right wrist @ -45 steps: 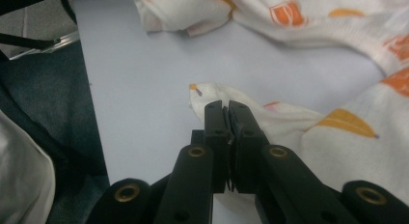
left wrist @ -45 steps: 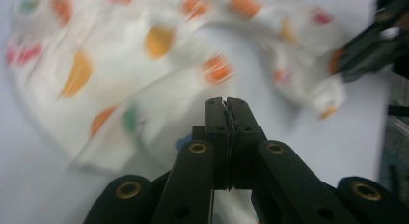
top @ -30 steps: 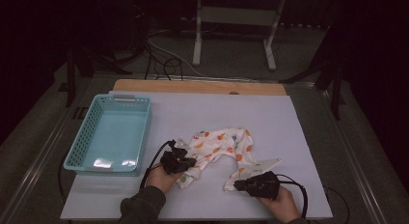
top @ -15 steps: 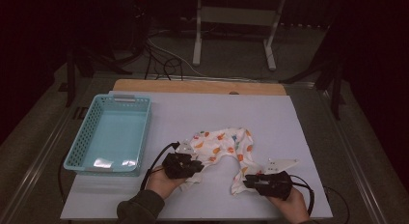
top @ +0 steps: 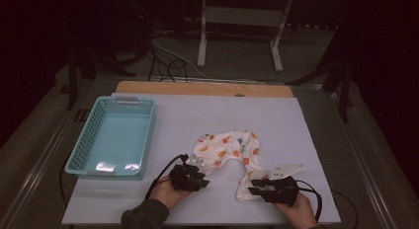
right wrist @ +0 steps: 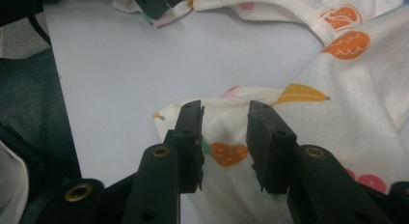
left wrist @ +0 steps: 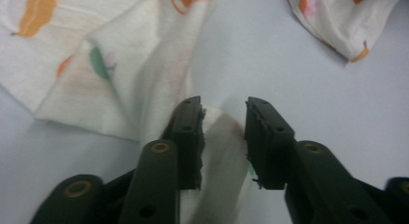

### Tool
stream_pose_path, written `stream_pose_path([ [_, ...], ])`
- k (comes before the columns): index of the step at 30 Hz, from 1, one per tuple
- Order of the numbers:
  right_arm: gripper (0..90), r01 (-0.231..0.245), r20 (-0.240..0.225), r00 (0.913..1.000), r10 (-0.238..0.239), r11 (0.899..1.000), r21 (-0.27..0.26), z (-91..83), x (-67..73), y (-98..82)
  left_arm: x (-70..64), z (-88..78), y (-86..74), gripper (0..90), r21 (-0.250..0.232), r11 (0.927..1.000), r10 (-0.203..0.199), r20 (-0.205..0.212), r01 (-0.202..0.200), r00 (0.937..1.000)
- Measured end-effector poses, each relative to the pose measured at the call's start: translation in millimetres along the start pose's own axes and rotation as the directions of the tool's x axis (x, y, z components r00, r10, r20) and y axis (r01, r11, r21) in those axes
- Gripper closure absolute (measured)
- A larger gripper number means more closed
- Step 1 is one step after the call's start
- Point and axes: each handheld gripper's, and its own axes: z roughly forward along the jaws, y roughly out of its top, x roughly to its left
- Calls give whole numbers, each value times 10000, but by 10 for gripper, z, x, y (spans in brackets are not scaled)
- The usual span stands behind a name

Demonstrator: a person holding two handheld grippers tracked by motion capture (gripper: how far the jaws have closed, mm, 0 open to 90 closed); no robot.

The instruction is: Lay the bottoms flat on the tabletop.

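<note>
I've got the printed garment [top: 228,152] arched on the white mat, one end at each gripper. Left gripper [left wrist: 223,137] and right gripper [right wrist: 224,142]: jaws have just been opening, cloth lies loose btwn them, not pinched. Basket [top: 79,160] sits well left, nearer my left hand.

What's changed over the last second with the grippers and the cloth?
Both grippers, left and right, have just been opening their jaws, letting go of the printed cloth; its corners lie between the jaws, unpinched. The left hand slid slightly sideways. The basket has not moved.
</note>
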Motion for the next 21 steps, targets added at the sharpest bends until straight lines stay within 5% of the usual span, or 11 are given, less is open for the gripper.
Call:
stream_pose_path([
  [3, 658, 3, -42, 10000, -3, 10000, 19, 15, 4, 0, -31, 13, 2, 657, 66, 9997, 221, -157, -220, 9996],
  [4, 658, 78, 7, 10000, -78, 10000, 2, 25, 3, -1, -57, 19, 0, 657, 94, 9989, 462, -553, -457, 9974],
  [10, 656, 51, 52, 10000, -52, 9999, 155, 56, -3, 6, -65, 14, 26, 888, 128, 9983, 578, -462, -572, 9973],
  [15, 656, 110, 4, 9999, -110, 9999, 118, 51, 13, 30, -147, -37, 93, 894, -716, 9972, 282, 693, -233, 9972],
  [21, 656, 158, -41, 9999, -157, 9997, 200, 58, 27, 31, -321, -49, 228, 893, -1408, 9898, 483, 1871, -219, 9811],
])
